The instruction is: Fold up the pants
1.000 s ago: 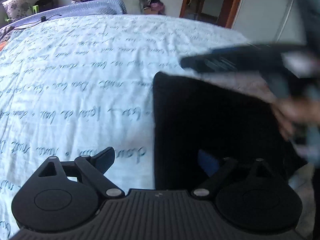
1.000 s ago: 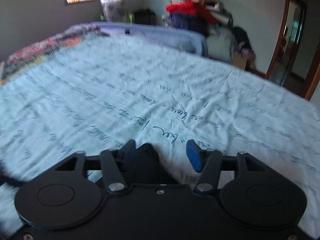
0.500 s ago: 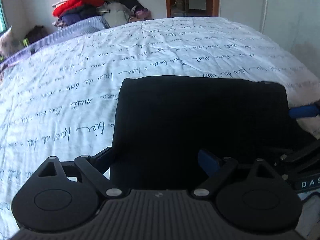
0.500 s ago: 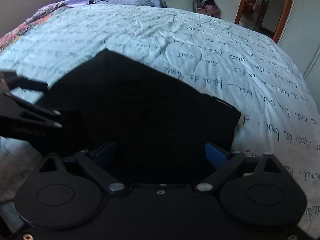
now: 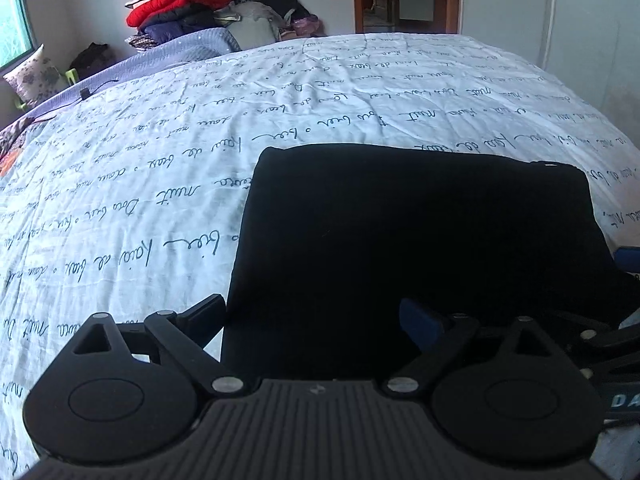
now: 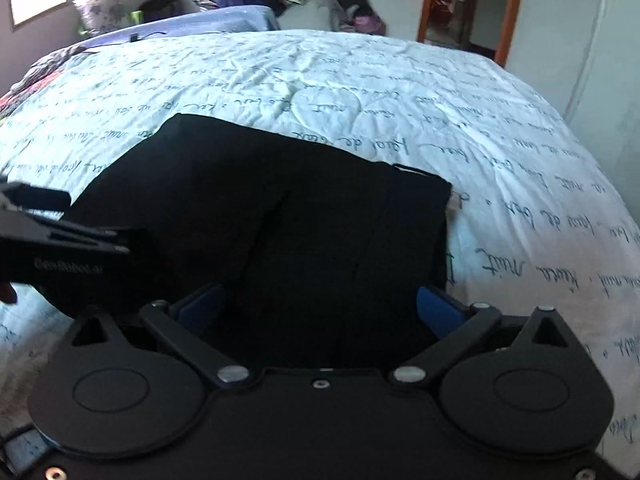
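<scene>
On white bedspread (image 5: 120,208), black pants (image 5: 416,232) folded flat, rectangular, long axis sideways

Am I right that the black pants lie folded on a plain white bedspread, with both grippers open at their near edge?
Not quite: the bedspread is not plain but printed with lines of dark handwriting, as the left wrist view shows. The black pants do lie folded on it, the left gripper and right gripper open at their near edge.

The left gripper (image 5: 316,312) points down at folded black pants (image 5: 420,236) lying flat on a script-printed white bedspread (image 5: 160,160); its jaws are opening, the pants' near left edge between them, untouched. At three o'clock, part of the right gripper (image 5: 628,258) shows. A clothes pile (image 5: 192,8) sits at eleven o'clock.
</scene>
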